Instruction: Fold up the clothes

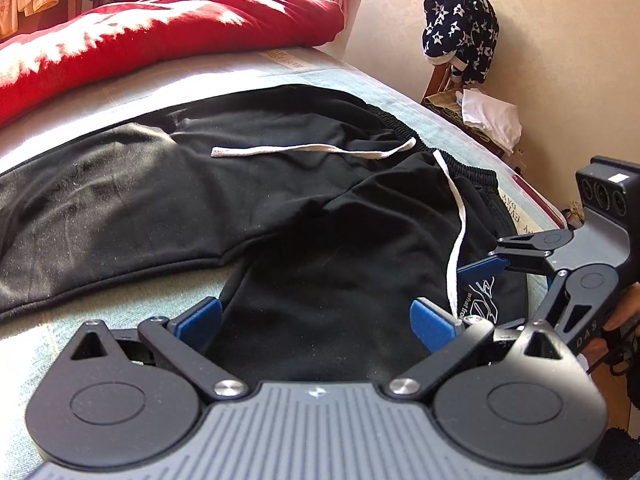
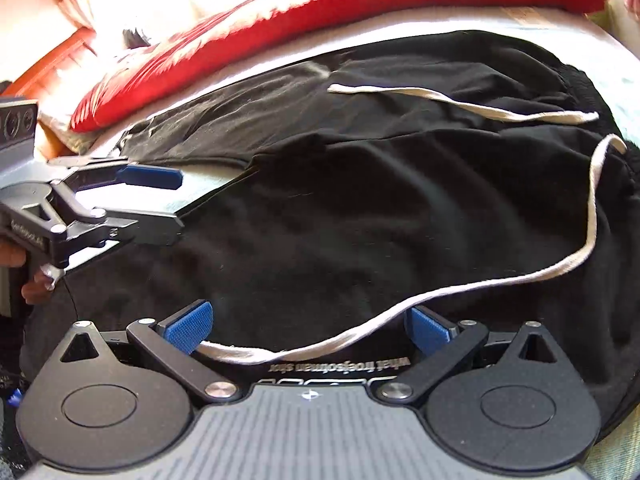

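A pair of black sweatpants (image 1: 280, 184) lies spread on the bed, waistband to the right and legs running left. Its two white drawstrings (image 1: 312, 150) lie loose on the cloth. My left gripper (image 1: 316, 320) is open, with the near leg's black fabric between its blue pads (image 1: 200, 316). In the right wrist view the left gripper (image 2: 176, 200) sits at that leg's edge. My right gripper (image 2: 308, 328) is open over the sweatpants (image 2: 360, 220) near a white printed logo (image 2: 340, 364), and one drawstring (image 2: 440, 292) crosses between its fingers. From the left wrist view the right gripper (image 1: 486, 296) is at the right.
A red blanket (image 1: 140, 32) is bunched along the back of the bed (image 1: 60, 312), which has a pale blue-green sheet. Beyond the bed's right edge, a dark star-patterned garment (image 1: 460, 28) and white cloths (image 1: 492, 116) are piled on a chair by the wall.
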A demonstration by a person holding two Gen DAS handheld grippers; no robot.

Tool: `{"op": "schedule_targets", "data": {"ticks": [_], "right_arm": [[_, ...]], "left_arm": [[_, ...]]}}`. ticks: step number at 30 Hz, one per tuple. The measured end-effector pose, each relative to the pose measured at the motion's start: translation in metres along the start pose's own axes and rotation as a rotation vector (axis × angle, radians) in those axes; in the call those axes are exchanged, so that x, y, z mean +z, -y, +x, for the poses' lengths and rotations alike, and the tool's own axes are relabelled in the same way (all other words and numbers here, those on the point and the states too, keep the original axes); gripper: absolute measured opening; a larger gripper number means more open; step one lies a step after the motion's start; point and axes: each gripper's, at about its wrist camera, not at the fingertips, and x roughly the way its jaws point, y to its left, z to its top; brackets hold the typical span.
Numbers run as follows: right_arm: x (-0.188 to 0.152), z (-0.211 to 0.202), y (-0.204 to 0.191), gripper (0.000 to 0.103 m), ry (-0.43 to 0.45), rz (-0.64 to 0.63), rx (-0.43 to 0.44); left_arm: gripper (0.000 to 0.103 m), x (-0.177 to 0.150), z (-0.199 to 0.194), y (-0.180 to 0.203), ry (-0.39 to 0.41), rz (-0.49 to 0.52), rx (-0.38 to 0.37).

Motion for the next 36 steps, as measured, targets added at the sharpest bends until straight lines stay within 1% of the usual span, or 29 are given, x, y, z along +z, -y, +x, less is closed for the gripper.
{"op": "schedule_targets", "data": {"ticks": [2,5,7,9,13,19,23,26,30,36], "right_arm": [[-0.003,-0.008,-0.017,0.103,0.016,-0.062,-0.058],[-0.011,-0.017,-0.028,0.103,0.026,-0.143,-0.205],[-0.017,-0.013,-0.022,0.103,-0.010,-0.135,-0.261],[-0.024,-0.002,-0.008,0.103,-0.064,-0.079,-0.297],[-0.035,0.003,0.007,0.103,-0.044,-0.012,-0.280],[-0.036,0.007,0.001,0.103,-0.049,-0.034,-0.316],[-0.031,0.009,0.001,0.103,-0.068,-0.026,-0.320],[-0.024,0.008,-0.003,0.103,-0.097,-0.034,-0.338],[-0.011,-0.002,-0.008,0.103,-0.102,-0.077,-0.415],[0.028,-0.038,-0.005,0.103,-0.050,-0.223,-0.522]], "left_arm": [[0.100,-0.005,-0.003,-0.001,-0.001,0.002,0.008],[0.100,-0.009,-0.008,-0.006,0.001,-0.015,0.025],[0.100,-0.011,-0.011,-0.009,0.006,-0.027,0.021],[0.100,-0.012,-0.012,-0.011,0.009,-0.035,0.012],[0.100,-0.016,-0.013,-0.013,0.008,-0.041,0.011],[0.100,-0.025,-0.015,-0.019,-0.003,-0.070,0.015],[0.100,-0.032,-0.021,-0.025,0.004,-0.091,0.017],[0.100,-0.037,-0.024,-0.029,0.013,-0.105,0.030],[0.100,-0.042,-0.029,-0.035,0.027,-0.118,0.049],[0.100,-0.044,-0.031,-0.042,0.035,-0.144,0.079]]}}
